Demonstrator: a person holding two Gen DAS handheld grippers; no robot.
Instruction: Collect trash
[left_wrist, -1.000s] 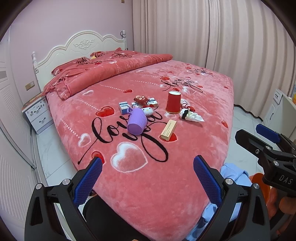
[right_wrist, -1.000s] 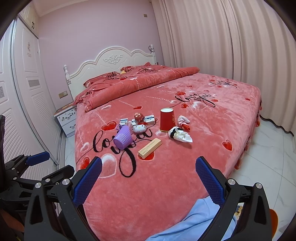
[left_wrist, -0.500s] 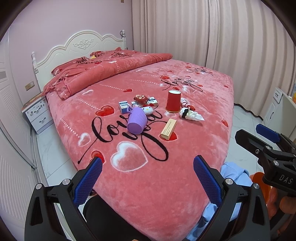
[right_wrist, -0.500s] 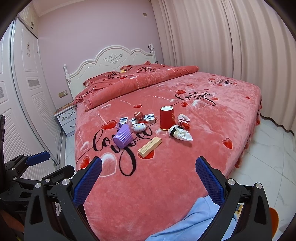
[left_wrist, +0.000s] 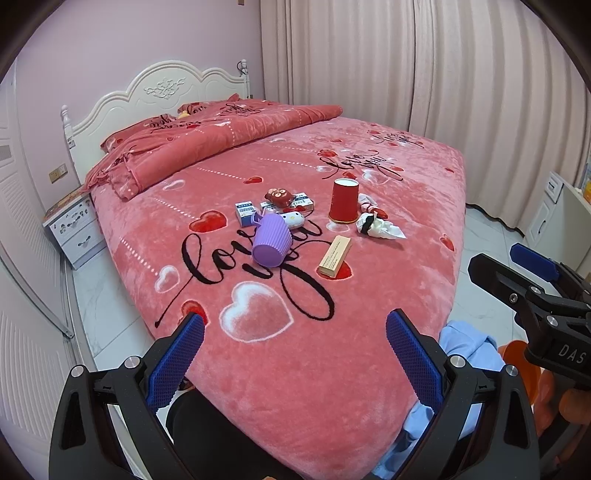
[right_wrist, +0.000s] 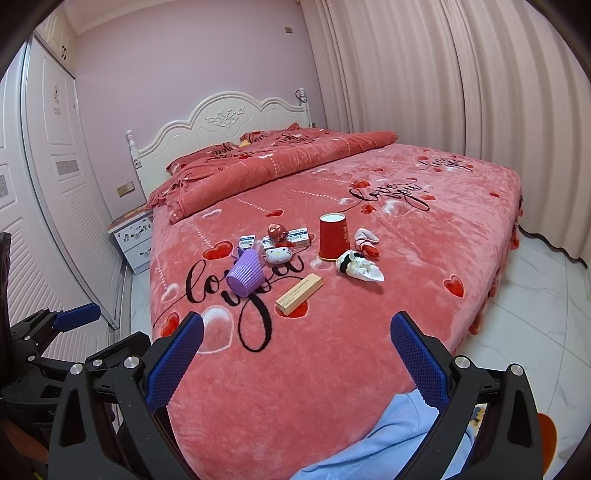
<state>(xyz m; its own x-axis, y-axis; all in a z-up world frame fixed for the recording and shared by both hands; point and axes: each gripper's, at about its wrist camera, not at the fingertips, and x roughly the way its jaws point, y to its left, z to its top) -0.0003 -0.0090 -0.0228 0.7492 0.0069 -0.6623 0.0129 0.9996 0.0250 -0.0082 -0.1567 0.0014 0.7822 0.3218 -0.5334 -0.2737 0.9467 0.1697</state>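
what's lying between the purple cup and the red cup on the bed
In the right wrist view, a white cat-face toy lies between the purple cup and the red cup, nearer the purple one.

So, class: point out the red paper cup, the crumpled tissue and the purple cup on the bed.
red paper cup (right_wrist: 333, 238), right wrist view, its side wall.
crumpled tissue (right_wrist: 364, 268), right wrist view, its white middle.
purple cup (left_wrist: 272, 243), left wrist view, its ribbed side.
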